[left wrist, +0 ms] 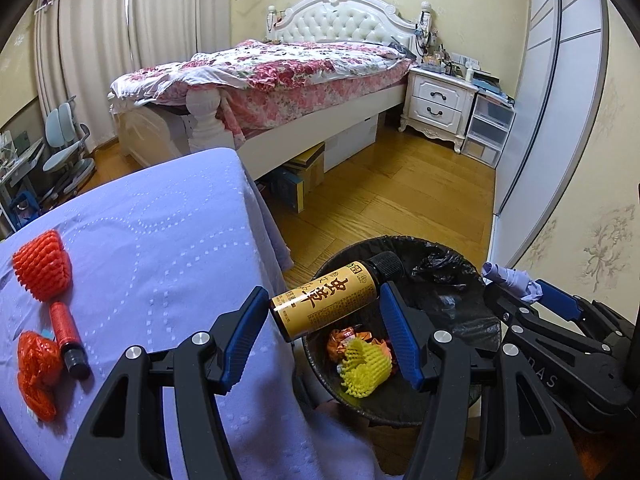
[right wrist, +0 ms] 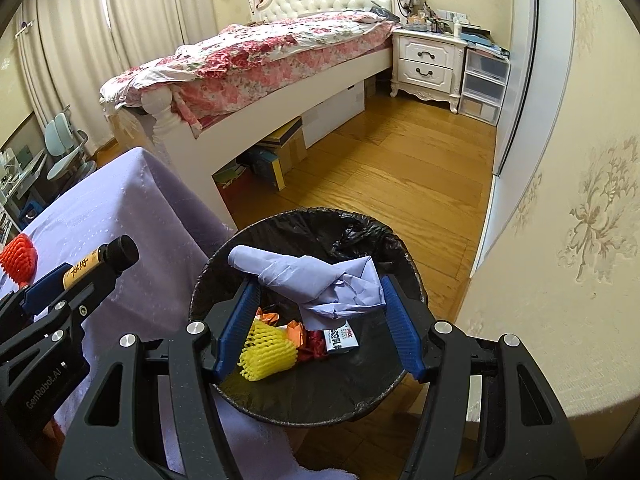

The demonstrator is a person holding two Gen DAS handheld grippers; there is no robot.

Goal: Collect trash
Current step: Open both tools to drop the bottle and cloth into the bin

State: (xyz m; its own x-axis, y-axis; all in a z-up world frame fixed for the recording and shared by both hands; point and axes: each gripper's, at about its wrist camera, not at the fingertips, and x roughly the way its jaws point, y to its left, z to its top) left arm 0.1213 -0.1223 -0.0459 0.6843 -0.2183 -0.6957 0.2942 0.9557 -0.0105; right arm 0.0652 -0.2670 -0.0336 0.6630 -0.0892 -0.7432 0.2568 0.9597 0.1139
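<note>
Left gripper (left wrist: 324, 312) clamped on a yellow-label bottle (left wrist: 325, 301), black cap pointing far-right, bottle tilted and hanging over the near-left rim of the bin (left wrist: 404, 244). Pads (left wrist: 394, 322) press on both sides of the label. From the right wrist view the same bottle (right wrist: 94, 265) sits out at the left, beside the bin, over the table edge.

Right gripper (right wrist: 318, 304) clamped on a crumpled lilac glove (right wrist: 320, 280), held directly above the bin (right wrist: 224, 252) opening. One glove end sticks out far-left past the left pad (right wrist: 240, 312). In the left wrist view the glove (left wrist: 510, 280) shows only as a wad at the tip of the right gripper (left wrist: 520, 292), over the bin's right rim.

Bin is black-lined, on the wood floor just right of the table. Already inside: yellow foam net (right wrist: 266, 354), orange and red wrappers (right wrist: 300, 330), a small white packet (right wrist: 340, 338).

Table (left wrist: 160, 240) has a lilac cloth. Left on it, near-left corner: orange foam net (left wrist: 40, 264), a red bottle (left wrist: 68, 336) with black cap lying flat just near of it, and a crumpled orange bag (left wrist: 38, 372) touching the red bottle's left side.

Far: bed (left wrist: 280, 76) with floral quilt, boxes under it, white nightstand (left wrist: 438, 100) to its right, chair (left wrist: 66, 148) far left by the curtains.
</note>
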